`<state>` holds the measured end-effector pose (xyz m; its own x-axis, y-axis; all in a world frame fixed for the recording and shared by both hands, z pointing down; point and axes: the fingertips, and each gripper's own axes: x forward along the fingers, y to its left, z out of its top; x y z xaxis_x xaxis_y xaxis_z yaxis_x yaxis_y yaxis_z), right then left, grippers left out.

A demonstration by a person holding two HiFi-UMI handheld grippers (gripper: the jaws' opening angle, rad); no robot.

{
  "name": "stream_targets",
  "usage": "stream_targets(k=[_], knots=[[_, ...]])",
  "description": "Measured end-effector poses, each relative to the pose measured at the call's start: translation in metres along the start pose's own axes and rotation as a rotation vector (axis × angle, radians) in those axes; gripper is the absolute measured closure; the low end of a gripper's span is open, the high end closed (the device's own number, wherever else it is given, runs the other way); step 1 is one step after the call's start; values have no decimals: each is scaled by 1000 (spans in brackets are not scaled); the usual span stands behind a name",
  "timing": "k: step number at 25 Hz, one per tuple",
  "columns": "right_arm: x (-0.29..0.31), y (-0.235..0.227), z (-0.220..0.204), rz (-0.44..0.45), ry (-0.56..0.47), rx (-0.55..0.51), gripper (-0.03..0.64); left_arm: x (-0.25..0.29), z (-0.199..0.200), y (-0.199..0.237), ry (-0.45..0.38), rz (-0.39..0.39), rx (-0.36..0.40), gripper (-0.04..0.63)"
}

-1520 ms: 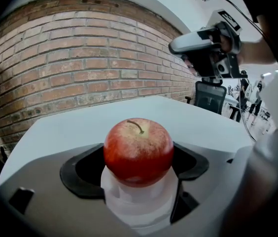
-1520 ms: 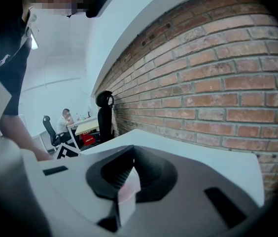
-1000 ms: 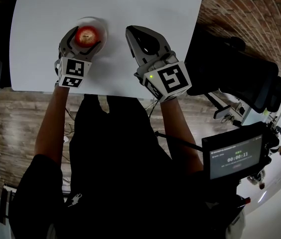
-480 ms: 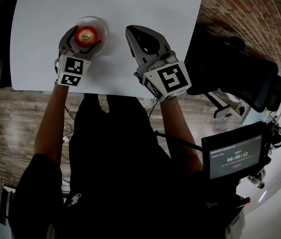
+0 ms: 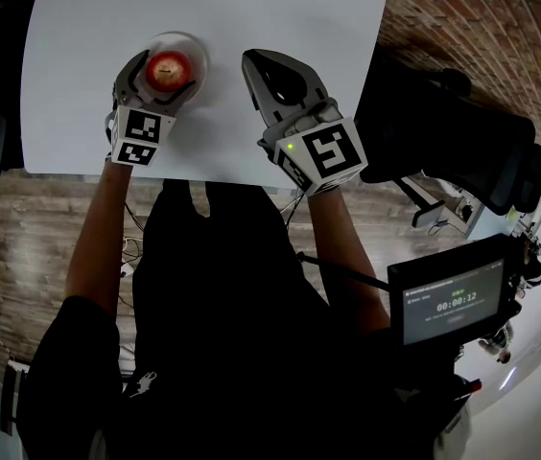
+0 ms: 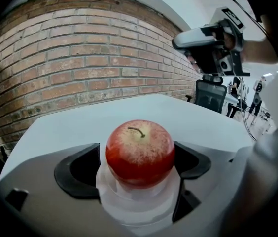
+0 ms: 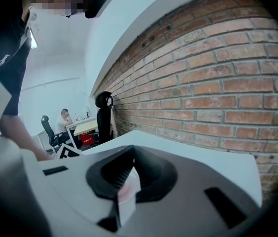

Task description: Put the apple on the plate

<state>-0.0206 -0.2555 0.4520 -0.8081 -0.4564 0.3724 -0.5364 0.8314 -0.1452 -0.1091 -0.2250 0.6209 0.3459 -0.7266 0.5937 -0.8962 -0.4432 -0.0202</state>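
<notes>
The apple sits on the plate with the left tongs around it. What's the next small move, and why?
Probably draw the left tongs straight back, away from the apple. It rests stem-up on the plate, and the tongs have just been opening, with the apple between them apparently freed, so the placement looks done.

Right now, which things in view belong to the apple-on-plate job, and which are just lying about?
Job in hand:
apple, sitting on the plate
plate
left gripper, whose jaws have just been opening, with the apple between them

Just about:
right gripper, shut and empty
white table, bearing the plate
timer screen
office chair
</notes>
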Motion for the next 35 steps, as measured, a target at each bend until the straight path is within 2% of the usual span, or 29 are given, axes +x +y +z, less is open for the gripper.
stream_targets(k=[6,15,23,30,35], knots=[[-2,-1,-1,-4,1,8,612,3,-5,-2,13,-9,-1,110],[-2,-4,5,-1,-29,-6,614,-6,3,-1,17,4,16,107],[-17,25,29,-8,-75,-16,612,-64,29,0,-50,31,2,111],[-32,30,40,-33,-124,-23,614,-92,59,-6,-111,15,22,235],[-40,30,37,-52,-127,-34,614,-106,79,-18,-153,-16,47,389]])
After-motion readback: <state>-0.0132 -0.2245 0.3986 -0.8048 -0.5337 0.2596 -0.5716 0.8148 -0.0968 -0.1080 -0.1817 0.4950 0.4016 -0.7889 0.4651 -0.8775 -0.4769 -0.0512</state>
